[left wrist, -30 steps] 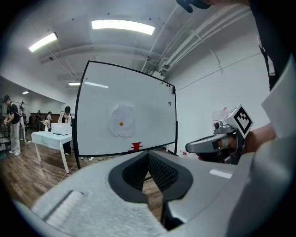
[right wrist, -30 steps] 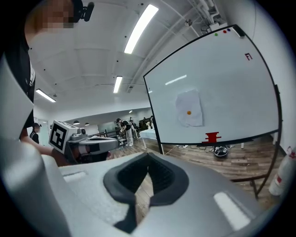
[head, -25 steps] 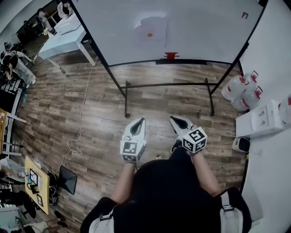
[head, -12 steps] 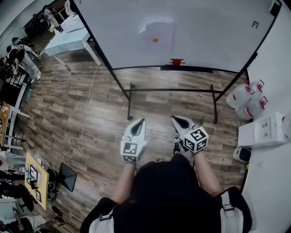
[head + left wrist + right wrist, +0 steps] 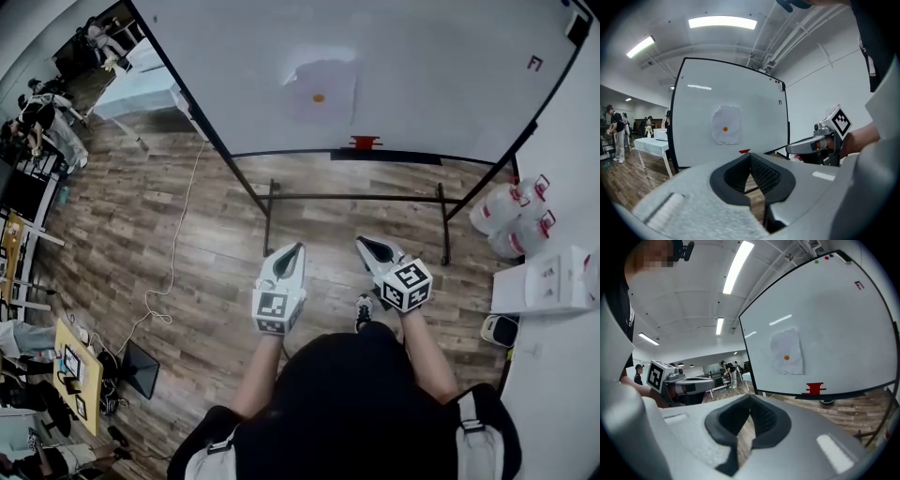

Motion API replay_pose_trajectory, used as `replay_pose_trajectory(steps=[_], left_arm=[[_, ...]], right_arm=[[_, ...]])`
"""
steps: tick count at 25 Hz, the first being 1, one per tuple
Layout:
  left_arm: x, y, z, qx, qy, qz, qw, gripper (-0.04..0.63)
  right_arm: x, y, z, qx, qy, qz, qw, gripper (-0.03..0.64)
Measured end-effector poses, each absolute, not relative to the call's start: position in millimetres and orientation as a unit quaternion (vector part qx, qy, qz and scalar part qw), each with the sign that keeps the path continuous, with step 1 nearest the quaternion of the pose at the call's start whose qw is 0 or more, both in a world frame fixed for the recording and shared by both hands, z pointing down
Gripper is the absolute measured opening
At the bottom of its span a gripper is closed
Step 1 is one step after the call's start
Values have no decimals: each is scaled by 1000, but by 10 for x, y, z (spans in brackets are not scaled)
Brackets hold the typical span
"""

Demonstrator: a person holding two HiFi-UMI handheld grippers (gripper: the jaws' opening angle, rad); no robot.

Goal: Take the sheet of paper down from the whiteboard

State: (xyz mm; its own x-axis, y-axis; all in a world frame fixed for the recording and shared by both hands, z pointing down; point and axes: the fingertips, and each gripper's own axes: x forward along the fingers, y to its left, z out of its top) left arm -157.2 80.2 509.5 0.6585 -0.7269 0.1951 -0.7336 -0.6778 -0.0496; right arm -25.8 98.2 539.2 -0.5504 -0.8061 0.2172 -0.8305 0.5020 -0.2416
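**Still well short of the board, both claws shut**

Head view: the left gripper [image 5: 294, 247] and right gripper [image 5: 365, 243] point across the wood floor [image 5: 187, 216] at the far whiteboard [image 5: 441, 75]. Its stand's crossbar [image 5: 356, 197] lies between. Water jugs [image 5: 511, 208] sit far right. The sheet of paper [image 5: 322, 92] hangs long side upright under an orange magnet [image 5: 319, 97].

Left gripper view: jaws together, empty.

Right gripper view: likewise pinched on nothing.

The board stands nearer than a second ago.
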Motion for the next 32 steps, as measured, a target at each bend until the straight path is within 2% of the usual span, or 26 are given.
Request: replay_pose_trajectory(steps=[32], left_arm=[[-623,-300,5240,889,-445,96,43,11]], right_arm=[[784,-140,5513,439,-879,174,61,3]])
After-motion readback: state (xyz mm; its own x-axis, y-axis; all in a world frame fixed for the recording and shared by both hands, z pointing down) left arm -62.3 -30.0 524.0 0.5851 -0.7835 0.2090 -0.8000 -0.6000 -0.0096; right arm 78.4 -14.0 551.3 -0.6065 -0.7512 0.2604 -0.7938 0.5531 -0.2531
